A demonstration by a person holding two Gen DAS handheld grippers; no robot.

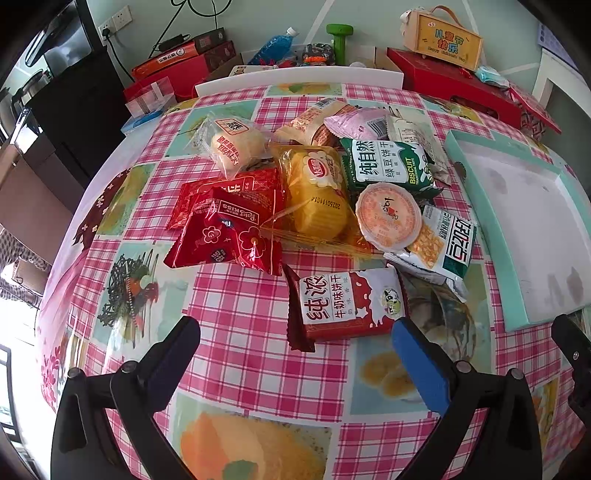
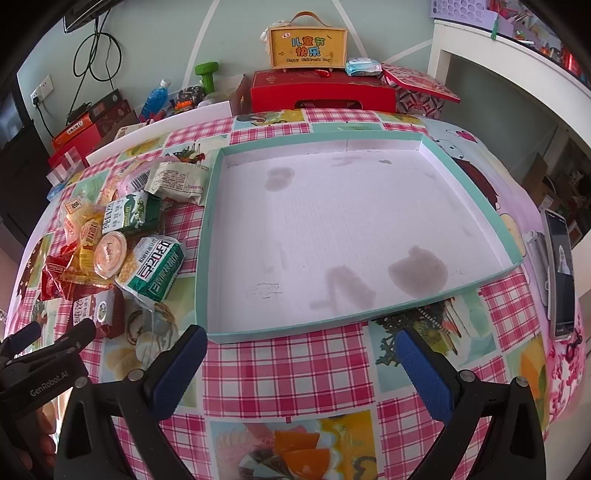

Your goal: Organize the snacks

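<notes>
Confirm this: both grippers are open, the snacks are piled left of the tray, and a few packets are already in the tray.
One thing is wrong: the tray holds no packets; the right wrist view shows only stains inside it. The rest stands: left gripper and right gripper are open, and the snacks lie piled to its left.

Home, likely a living or dining room. Desk [image 2: 280, 369] covered with pink plaid oilcloth printed with food pictures. Gift boxes [image 2: 321, 90] stacked at the far edge against a pale green wall, with a Children's Day carry box [image 2: 308, 46] on top. Green dumbbell [image 2: 207, 74], blue bottle [image 2: 157, 96], wall sockets [image 1: 114, 22] with dangling cables, white shelf [image 2: 498, 55] holding household clutter. Phone [image 2: 559, 266] lies on the desk's right edge. Daylight comes in from the left.
</notes>
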